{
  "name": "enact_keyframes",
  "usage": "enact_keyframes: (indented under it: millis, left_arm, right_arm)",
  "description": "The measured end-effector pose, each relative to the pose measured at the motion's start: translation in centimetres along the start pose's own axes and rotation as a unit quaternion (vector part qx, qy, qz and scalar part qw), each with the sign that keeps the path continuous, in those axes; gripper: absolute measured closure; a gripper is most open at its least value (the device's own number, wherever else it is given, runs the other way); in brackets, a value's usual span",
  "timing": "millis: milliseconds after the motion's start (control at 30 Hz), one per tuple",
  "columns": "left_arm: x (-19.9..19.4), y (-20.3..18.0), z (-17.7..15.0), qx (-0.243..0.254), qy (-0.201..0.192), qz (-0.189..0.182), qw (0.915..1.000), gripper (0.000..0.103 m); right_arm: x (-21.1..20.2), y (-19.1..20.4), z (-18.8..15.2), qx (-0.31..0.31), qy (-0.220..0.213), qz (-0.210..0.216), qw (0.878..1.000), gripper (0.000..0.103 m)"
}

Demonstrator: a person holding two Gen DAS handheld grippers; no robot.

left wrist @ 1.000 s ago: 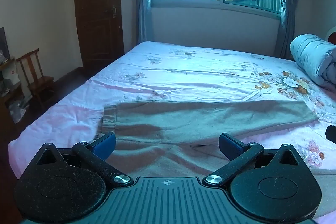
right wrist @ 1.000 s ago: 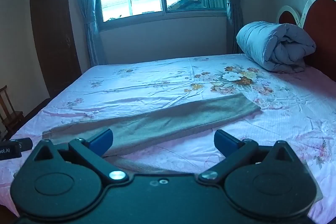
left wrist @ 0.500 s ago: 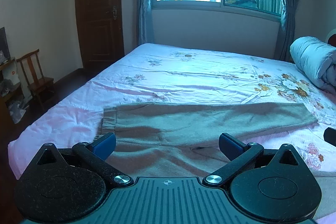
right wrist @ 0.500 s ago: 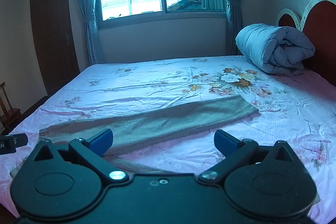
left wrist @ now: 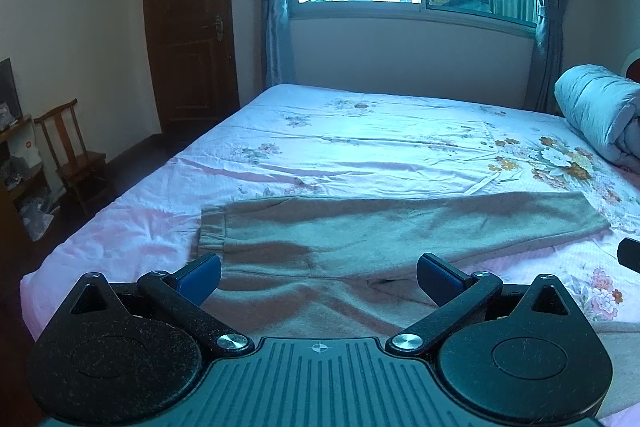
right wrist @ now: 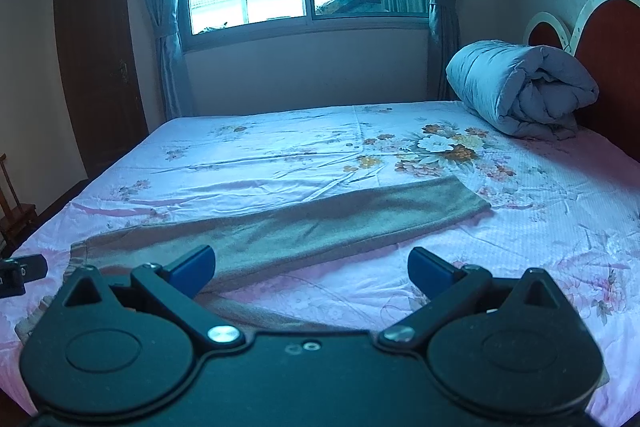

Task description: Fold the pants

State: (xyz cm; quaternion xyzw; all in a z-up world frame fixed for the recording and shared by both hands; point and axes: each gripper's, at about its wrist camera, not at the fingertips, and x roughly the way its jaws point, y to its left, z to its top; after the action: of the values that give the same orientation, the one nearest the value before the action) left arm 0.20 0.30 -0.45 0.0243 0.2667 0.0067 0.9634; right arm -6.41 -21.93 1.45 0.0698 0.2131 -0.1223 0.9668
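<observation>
While both grippers hang over the near edge of the bed, the tan pants are spread out flat on the pink floral sheet, running crosswise. The waistband sits toward the left side and one leg stretches off to the right, its cuff ending just short of the big flower print. In the right wrist view the same pants angle from lower left up to the right, and a second leg shows as a strip of fabric closer in, mostly hidden under the gripper body. The left gripper has its blue pads spread wide apart, nothing between them, hovering above the waist and crotch area of the pants. The right gripper is splayed wide too and empty, sitting over the sheet between the two legs. There's a rolled-up blue-grey duvet at the head of the bed by the red headboard, well away from the pants. A wooden chair stands by the left wall near the dark door.
</observation>
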Motion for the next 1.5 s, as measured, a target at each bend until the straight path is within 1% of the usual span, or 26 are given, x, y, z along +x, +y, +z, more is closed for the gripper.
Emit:
enact_keyframes:
  millis: [533, 1500]
  left_arm:
    - [0.2, 1.0, 0.2, -0.004, -0.001, 0.016, 0.9999, 0.000]
    - [0.8, 1.2, 0.0, -0.004, 0.008, 0.022, 0.9997, 0.000]
  right_arm:
    - [0.1, 1.5, 0.8, -0.017, -0.006, 0.020, 1.000, 0.006]
    - [0.6, 1.2, 0.7, -0.014, 0.001, 0.022, 1.000, 0.006]
